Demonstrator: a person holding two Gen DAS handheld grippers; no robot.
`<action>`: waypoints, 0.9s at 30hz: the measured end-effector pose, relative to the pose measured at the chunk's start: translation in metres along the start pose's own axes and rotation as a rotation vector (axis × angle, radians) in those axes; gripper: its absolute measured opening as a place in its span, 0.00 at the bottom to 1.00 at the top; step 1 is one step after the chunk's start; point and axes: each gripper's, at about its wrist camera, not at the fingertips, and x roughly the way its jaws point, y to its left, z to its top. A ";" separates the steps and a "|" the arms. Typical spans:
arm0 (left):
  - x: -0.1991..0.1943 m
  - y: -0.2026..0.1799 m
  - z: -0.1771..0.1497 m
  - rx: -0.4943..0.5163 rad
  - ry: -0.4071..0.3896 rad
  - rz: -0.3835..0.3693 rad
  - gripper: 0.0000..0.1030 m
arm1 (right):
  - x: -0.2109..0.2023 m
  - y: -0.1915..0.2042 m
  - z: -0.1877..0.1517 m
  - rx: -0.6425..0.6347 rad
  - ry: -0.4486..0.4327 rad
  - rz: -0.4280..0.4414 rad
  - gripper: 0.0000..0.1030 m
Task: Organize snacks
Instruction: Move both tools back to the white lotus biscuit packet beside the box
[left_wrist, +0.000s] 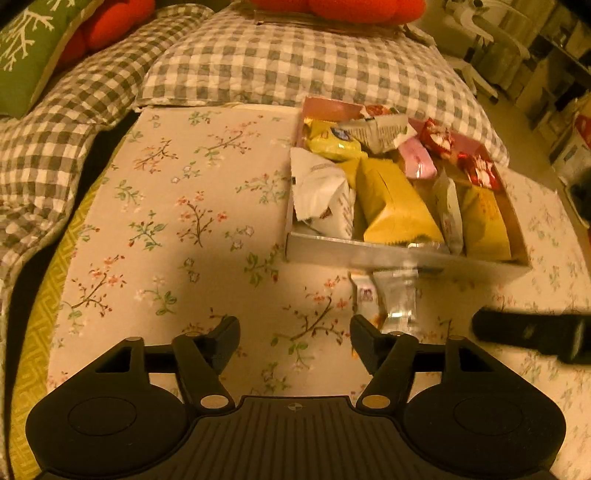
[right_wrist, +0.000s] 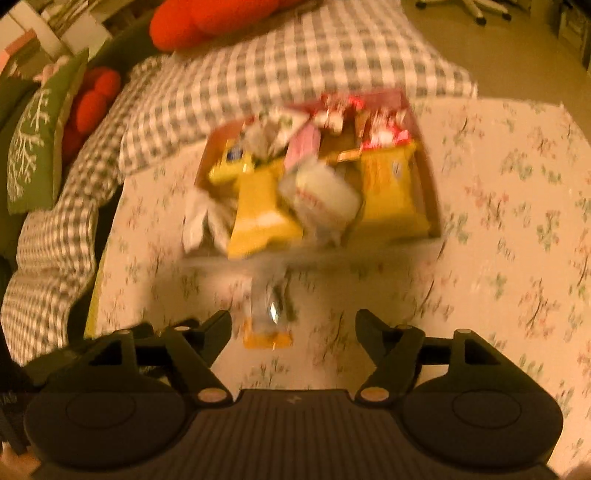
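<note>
box (left_wrist: 406, 254) is packed with snacks | two packets (left_wrist: 388, 299) are left outside, likely next | left gripper (left_wrist: 295, 332) and right gripper (right_wrist: 293, 328) fingers are spread, nothing's held

The floral cloth (left_wrist: 177, 206) covering the surface looks matt and smooth. The snack box (left_wrist: 402, 258) is stiff card with a dull sheen. Its yellow packets (left_wrist: 399, 210) are glossy film; a clear wrapper (left_wrist: 400, 299) outside glints. The checked pillow (left_wrist: 280, 70) is puckered, matt fabric.
</note>
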 end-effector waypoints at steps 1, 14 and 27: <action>-0.002 -0.001 -0.002 0.002 -0.004 -0.014 0.69 | 0.002 0.002 -0.003 -0.008 0.010 -0.006 0.72; 0.014 0.008 -0.008 -0.028 0.023 0.023 0.85 | 0.014 -0.002 -0.007 -0.015 -0.080 -0.042 0.76; 0.027 0.022 -0.012 -0.041 0.053 0.063 0.85 | 0.051 0.017 -0.005 -0.093 -0.100 -0.045 0.65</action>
